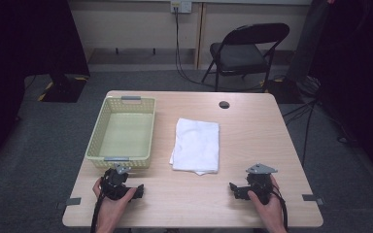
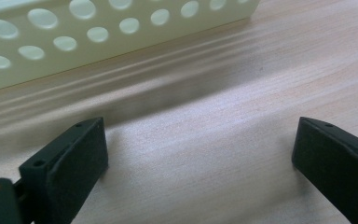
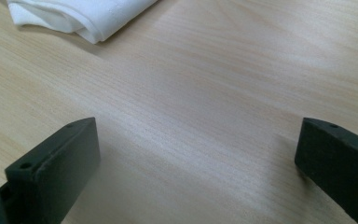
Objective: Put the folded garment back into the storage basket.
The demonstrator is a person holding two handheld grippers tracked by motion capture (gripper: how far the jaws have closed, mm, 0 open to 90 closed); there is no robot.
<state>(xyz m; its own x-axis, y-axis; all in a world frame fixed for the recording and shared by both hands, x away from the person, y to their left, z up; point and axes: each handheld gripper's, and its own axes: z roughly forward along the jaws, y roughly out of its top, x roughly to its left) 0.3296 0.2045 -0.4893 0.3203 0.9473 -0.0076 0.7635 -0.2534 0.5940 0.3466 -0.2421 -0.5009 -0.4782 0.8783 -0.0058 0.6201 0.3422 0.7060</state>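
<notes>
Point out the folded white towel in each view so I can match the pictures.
High view: the folded white towel lies mid-table, right of the yellow basket.
Right gripper view: its folded corner sits at the top left, beyond the open tongs.
Left gripper view: the frame takes in the basket's perforated wall and bare wood, no towel.
Shared landmark: the light wooden table, under everything in all three.

High view overlooks the whole table (image 1: 252, 145); both gripper views skim its surface closely.
</notes>
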